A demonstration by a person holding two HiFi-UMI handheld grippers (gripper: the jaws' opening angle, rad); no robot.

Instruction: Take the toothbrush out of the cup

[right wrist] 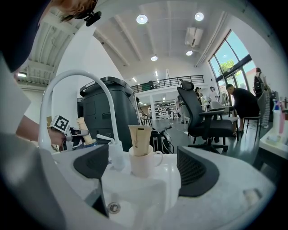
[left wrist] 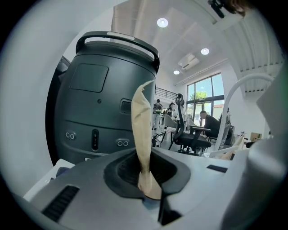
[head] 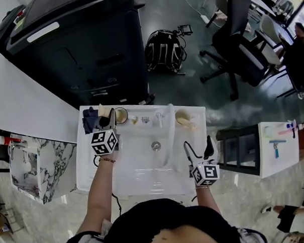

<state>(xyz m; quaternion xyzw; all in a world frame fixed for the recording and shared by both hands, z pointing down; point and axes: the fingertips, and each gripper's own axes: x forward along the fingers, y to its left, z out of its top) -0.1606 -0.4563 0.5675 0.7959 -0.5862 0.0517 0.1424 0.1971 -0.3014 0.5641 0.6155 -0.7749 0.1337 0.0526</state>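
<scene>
My left gripper (left wrist: pixel 150 188) is shut on a beige toothbrush (left wrist: pixel 143 130), which rises upright from between the jaws. In the head view that gripper (head: pixel 110 119) is at the sink's back left corner, just left of a round cup (head: pixel 121 115). The right gripper view shows the toothbrush (right wrist: pixel 83 127) held over that corner; its lower end is hidden. My right gripper (head: pixel 198 145) stands open over the sink's right side with nothing between its fingers. It (right wrist: pixel 144 168) points at a white mug (right wrist: pixel 145 162) holding a beige tube (right wrist: pixel 140 139).
A white sink (head: pixel 144 169) with a drain (head: pixel 156 145) and a tall curved faucet (head: pixel 170 133) lies below me. A dark cloth (head: pixel 90 119) sits at its back left. A big dark bin (head: pixel 78 46) stands behind, and office chairs (head: pixel 239 44) beyond.
</scene>
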